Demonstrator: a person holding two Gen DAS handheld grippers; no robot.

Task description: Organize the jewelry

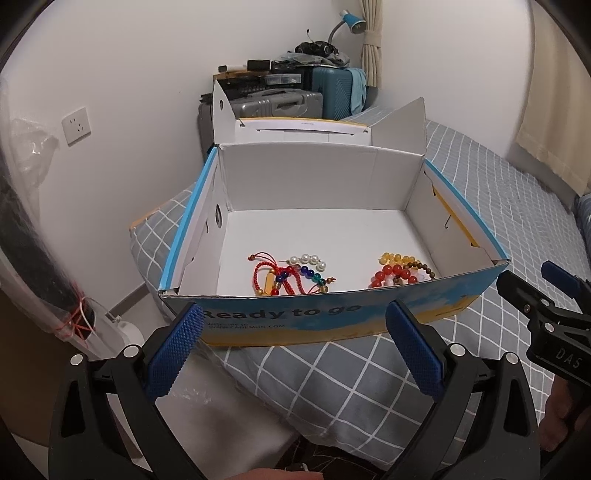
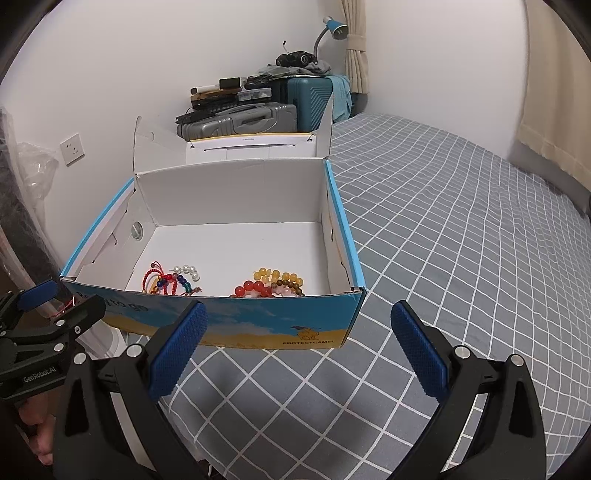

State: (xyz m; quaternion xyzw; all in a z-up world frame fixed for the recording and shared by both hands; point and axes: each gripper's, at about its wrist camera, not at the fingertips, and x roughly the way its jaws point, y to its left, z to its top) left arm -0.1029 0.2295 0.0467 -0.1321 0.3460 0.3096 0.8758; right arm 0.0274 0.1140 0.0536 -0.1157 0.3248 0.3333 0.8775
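An open cardboard box (image 1: 369,314) with a blue and yellow printed front and a plain white inside sits on a bed (image 2: 461,229) covered in a grey sheet with a white grid pattern. The box lid stands raised behind it. Inside, near the front wall, lie two small heaps of jewelry, apart from each other. The left heap is a red cord bracelet (image 1: 275,275) tangled with a strand of white pearl beads (image 1: 310,260) and beads of blue, green and amber. The right heap is a cluster of bead bracelets (image 1: 400,271) in yellow, red-orange and brown, resting close to the front right corner. Both grippers hover in front of the box, above the bed, touching nothing. The left gripper (image 1: 295,354) has its jaws spread wide, its blue ridged pads (image 1: 177,354) framing the front wall of the box. The right gripper (image 2: 299,354) likewise has its jaws spread wide and empty, positioned before the box's front right corner. Each gripper appears at the edge of the other's view, with part of a hand (image 2: 37,435) visible beneath. Against the white back wall stand stacked suitcases (image 2: 251,120) piled with clutter and a blue desk lamp (image 2: 334,29).
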